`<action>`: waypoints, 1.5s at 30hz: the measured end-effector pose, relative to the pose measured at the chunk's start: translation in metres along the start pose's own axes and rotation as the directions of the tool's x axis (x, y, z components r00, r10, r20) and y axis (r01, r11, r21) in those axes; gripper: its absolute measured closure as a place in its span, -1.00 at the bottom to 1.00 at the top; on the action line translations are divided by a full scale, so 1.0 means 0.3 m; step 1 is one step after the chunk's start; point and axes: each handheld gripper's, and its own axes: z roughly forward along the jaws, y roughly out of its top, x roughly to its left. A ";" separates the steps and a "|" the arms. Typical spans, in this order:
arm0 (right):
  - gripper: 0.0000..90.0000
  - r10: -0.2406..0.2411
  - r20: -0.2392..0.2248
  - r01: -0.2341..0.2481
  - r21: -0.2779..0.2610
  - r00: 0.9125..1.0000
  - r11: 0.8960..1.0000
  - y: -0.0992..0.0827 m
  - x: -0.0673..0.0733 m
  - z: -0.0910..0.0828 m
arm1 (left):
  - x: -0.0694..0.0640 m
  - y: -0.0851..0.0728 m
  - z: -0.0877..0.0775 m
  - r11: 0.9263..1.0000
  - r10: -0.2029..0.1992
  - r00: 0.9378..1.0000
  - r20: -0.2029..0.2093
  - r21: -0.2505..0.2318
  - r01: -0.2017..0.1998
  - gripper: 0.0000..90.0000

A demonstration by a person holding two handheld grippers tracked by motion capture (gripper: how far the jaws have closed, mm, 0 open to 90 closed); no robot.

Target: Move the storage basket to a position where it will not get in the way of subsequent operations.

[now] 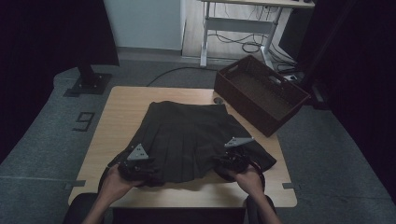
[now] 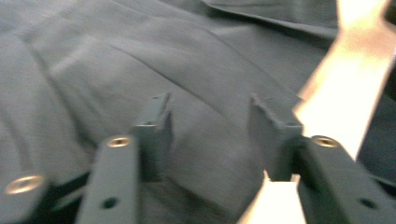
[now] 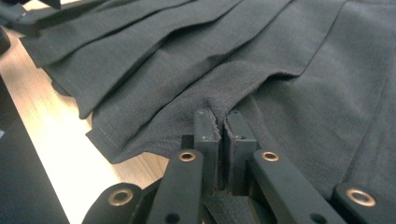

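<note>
Dark pleated skirt (image 1: 187,140) lies spread on the surface (image 1: 121,107) beside the basket (image 1: 261,93). Hem is pinched by right gripper (image 3: 218,122); left gripper (image 2: 208,119) is spread over cloth. Both hem corners should be clamped before lifting evenly.

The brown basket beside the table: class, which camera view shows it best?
The high view: the brown basket stands whole on the floor at the table's far right corner. Both gripper views look along their jaws at the dark pleated skirt.

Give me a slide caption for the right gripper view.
Right tongs shut on the hem of a dark pleated skirt on the wooden table.
</note>
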 end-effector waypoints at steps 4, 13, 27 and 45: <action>0.85 0.011 -0.013 -0.010 0.017 1.000 1.000 -0.034 0.000 0.012 | -0.036 -0.046 0.058 0.998 0.024 1.000 0.010 0.055 -0.025 -0.11; 0.94 0.030 -0.027 -0.029 0.051 0.999 0.998 -0.082 -0.006 0.015 | -0.050 -0.050 0.094 0.987 0.080 0.993 -0.091 0.148 -0.066 1.00; 0.94 -0.019 0.029 0.020 -0.034 0.999 0.999 0.030 -0.019 -0.054 | -0.003 0.045 -0.011 0.997 0.076 0.997 -0.032 -0.003 -0.076 0.44; 0.94 0.005 0.039 -0.004 -0.004 0.999 1.000 0.005 -0.052 -0.031 | -0.005 -0.041 0.067 0.985 0.066 0.995 -0.077 0.164 -0.053 0.98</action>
